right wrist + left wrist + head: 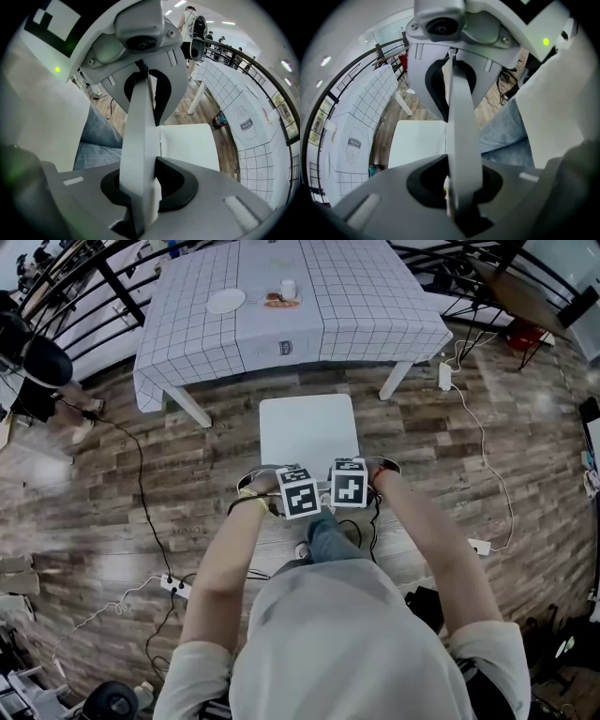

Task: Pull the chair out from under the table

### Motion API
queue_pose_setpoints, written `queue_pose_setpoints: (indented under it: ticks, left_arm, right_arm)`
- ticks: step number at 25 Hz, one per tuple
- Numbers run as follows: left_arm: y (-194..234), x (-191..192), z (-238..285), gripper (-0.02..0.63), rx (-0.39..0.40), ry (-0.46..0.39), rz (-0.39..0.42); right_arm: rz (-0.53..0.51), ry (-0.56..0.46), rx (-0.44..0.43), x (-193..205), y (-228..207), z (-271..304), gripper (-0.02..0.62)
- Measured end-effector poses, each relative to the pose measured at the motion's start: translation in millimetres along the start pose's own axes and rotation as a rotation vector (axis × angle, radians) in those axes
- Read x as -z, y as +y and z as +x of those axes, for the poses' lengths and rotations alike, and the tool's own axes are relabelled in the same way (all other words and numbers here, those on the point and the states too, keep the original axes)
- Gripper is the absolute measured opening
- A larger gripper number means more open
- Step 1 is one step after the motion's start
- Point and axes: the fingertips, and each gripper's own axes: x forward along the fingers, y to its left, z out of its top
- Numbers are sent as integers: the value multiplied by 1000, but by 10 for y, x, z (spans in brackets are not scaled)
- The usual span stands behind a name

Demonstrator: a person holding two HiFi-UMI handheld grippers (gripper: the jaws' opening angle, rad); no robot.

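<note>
Room for moving: bare wood floor (103, 521) on both sides of chair (307, 430), crossed by black cable (141, 498) on the left and white cable (494, 474) on the right, with power strip (174, 585) lying by the left elbow. Ahead, table (396, 381) under checked tablecloth (356, 296), white legs slanting outward. Far edge of the seat clear of the cloth's hem, with a strip of floor between. Seat roughly centred between the two near legs. Behind, jeans-clad leg (330, 538) close to the chair's back.

Chair itself: plain white, flat square seat with rounded corners, thin back rail (461, 131) seen edge-on.

Left gripper (298, 495) and right gripper (349, 486) side by side on top of that rail, pointing steeply down. Each pinching the rail, one pad pressed on either face.
</note>
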Motion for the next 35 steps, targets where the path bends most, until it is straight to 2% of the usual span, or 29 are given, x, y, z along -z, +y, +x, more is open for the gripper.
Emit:
queue_pose_setpoints:
  ticks: [20, 35]
  left_arm:
    - [-570, 0, -7, 78, -4, -1, -7]
    - [-708, 10, -10, 78, -9, -1, -6]
  right_arm:
    - [-5, -7, -18, -28, 566, 23, 78]
    - [0, -9, -12, -41, 709, 31, 78]
